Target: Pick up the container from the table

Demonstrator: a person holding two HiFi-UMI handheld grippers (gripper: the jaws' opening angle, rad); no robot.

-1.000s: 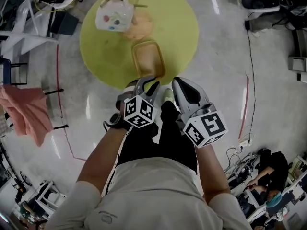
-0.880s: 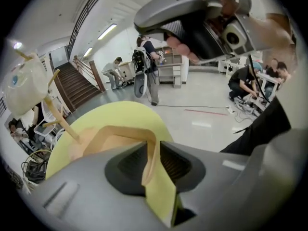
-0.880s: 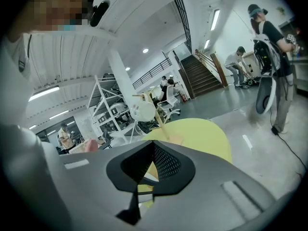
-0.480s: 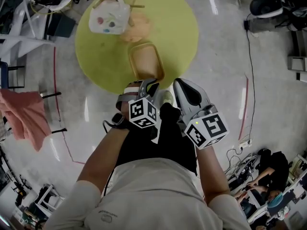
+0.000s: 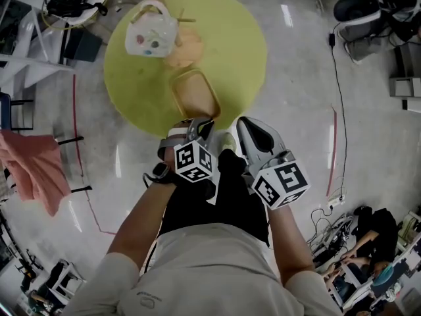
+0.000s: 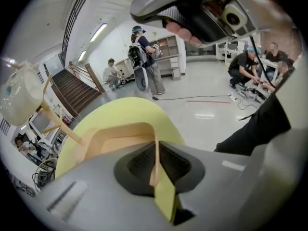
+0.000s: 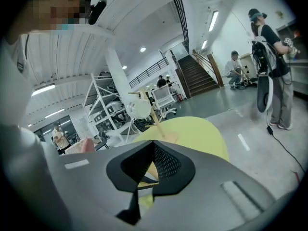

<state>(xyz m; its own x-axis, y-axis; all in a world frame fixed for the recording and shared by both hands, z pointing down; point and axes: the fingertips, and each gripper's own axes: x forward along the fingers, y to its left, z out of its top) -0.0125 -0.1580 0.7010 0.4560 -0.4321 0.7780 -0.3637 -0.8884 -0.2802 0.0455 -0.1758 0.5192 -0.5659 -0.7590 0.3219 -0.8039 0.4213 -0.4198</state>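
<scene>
Between the pads of the left claw (image 6: 155, 163) stands the thin near wall of the tan rectangular container (image 6: 113, 139). The claw pinches that wall, one pad inside the container and one outside. In the head view the left claw (image 5: 196, 121) sits at the near rim of the round yellow worktop (image 5: 240, 51). The container (image 5: 194, 95) stretches away from it across the worktop. It seems to lie flat there, though I cannot tell whether the gripped end is already a little raised.

Just to the right of the left claw, the right claw (image 5: 243, 128) hangs off the worktop's edge. Its own view shows the right claw (image 7: 153, 146) pressed together at the tips with nothing held, and the worktop (image 7: 197, 131) ahead of it.

Beyond the far end of the container, apart from it, stands a white spotted bag (image 5: 151, 34).

By my reading the grasp is made and the lift is the step in hand. The next move calls for a straight rise of the left claw with the grip kept firm. A hold on a single thin wall at one end is likely to let the far end sag or swing. The tray should come up level and toward the person, away from the bag.
</scene>
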